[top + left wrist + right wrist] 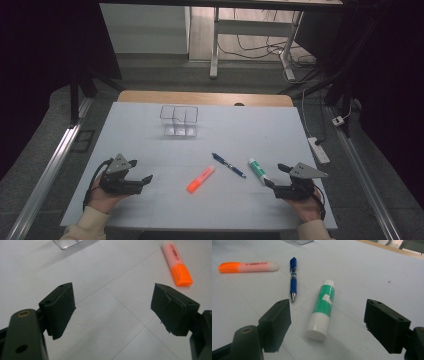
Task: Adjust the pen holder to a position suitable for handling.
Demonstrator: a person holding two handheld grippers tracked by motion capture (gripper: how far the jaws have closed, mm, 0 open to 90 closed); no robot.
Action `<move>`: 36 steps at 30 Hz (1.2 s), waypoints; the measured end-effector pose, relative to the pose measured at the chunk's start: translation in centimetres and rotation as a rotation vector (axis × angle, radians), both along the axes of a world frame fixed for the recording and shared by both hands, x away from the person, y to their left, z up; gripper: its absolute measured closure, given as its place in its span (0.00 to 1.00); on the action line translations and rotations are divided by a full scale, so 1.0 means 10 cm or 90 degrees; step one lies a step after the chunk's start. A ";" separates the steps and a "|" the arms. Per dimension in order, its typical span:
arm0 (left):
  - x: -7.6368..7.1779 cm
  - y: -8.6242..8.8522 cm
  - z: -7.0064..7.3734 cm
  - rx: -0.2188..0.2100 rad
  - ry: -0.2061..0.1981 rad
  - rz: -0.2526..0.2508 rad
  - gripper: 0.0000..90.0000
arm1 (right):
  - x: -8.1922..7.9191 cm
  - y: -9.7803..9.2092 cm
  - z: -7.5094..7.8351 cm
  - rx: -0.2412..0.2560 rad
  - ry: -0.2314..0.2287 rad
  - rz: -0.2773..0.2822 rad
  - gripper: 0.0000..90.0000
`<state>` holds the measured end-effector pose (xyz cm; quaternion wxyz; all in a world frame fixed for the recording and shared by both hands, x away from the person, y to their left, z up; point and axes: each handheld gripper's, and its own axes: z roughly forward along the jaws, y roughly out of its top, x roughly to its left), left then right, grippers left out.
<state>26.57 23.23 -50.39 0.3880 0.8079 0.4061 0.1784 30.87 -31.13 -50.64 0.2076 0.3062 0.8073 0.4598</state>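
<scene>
On the white table (pixel 150 210), the left gripper (pixel 140 173) rests low near the front left edge with its jaws spread wide and nothing between them. In the left gripper view, bare table lies between its pads (pixel 61 307), and the highlighter (pixel 177 263) lies ahead to the right, well clear of them. The right gripper (pixel 276 176) sits near the front right, jaws also wide apart and empty. The glue stick (pixel 322 310) lies flat just ahead of it, white cap end toward the gripper, in line with the gap but not touched. The pen (pixel 228 165) lies between glue stick and highlighter, apart from both. A clear organiser (pixel 178 121) stands farther back, near the table's middle.
</scene>
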 end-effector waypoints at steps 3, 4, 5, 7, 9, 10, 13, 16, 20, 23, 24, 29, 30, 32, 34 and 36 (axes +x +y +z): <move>0.02 0.01 -0.01 -0.001 0.003 -0.002 0.21 | 0.01 0.00 -0.01 0.000 0.004 -0.001 0.24; 0.02 0.01 -0.01 -0.001 0.003 -0.002 0.21 | 0.02 0.00 -0.01 -0.003 0.005 -0.001 0.24; 0.02 0.01 -0.01 -0.001 0.003 -0.003 0.21 | 0.02 0.00 -0.01 -0.003 0.005 -0.001 0.24; 0.01 0.00 -0.02 0.003 0.003 -0.006 0.22 | 0.02 0.02 -0.03 -0.016 0.007 0.001 0.24; 0.00 -0.01 -0.02 0.007 0.000 -0.009 0.22 | 0.02 0.03 -0.04 -0.020 0.005 0.000 0.24; -0.01 -0.02 -0.02 0.009 -0.002 -0.010 0.22 | 0.02 0.03 -0.04 -0.021 0.005 0.000 0.24; -0.02 -0.02 -0.02 0.011 -0.002 -0.011 0.21 | 0.01 0.03 -0.03 -0.018 0.002 -0.004 0.25; 0.00 -0.02 -0.01 0.009 -0.005 -0.008 0.22 | 0.00 0.02 -0.03 -0.017 0.000 -0.002 0.25; 0.01 -0.01 -0.02 0.011 -0.004 -0.004 0.22 | 0.00 0.01 -0.03 -0.017 0.000 -0.003 0.25; 0.03 0.00 -0.02 0.008 -0.002 0.002 0.22 | 0.00 0.01 -0.04 -0.016 0.003 0.000 0.26; 0.03 0.00 -0.02 0.008 -0.002 0.002 0.22 | 0.00 0.01 -0.04 -0.014 0.002 -0.001 0.26; 0.04 -0.01 0.00 0.007 -0.006 0.002 0.22 | -0.02 0.00 -0.04 -0.015 0.003 -0.001 0.26; 0.04 -0.02 0.00 0.008 -0.006 0.001 0.22 | -0.02 -0.01 -0.04 -0.008 0.004 -0.002 0.26; 0.05 -0.02 0.01 0.007 -0.010 0.001 0.22 | -0.02 -0.02 -0.04 -0.010 0.006 -0.001 0.26; 0.07 -0.03 0.03 0.008 -0.011 0.000 0.22 | -0.02 -0.03 -0.04 -0.009 0.005 -0.003 0.26; 0.07 -0.03 0.03 0.008 -0.011 0.001 0.22 | -0.02 -0.03 -0.04 -0.002 0.004 -0.005 0.26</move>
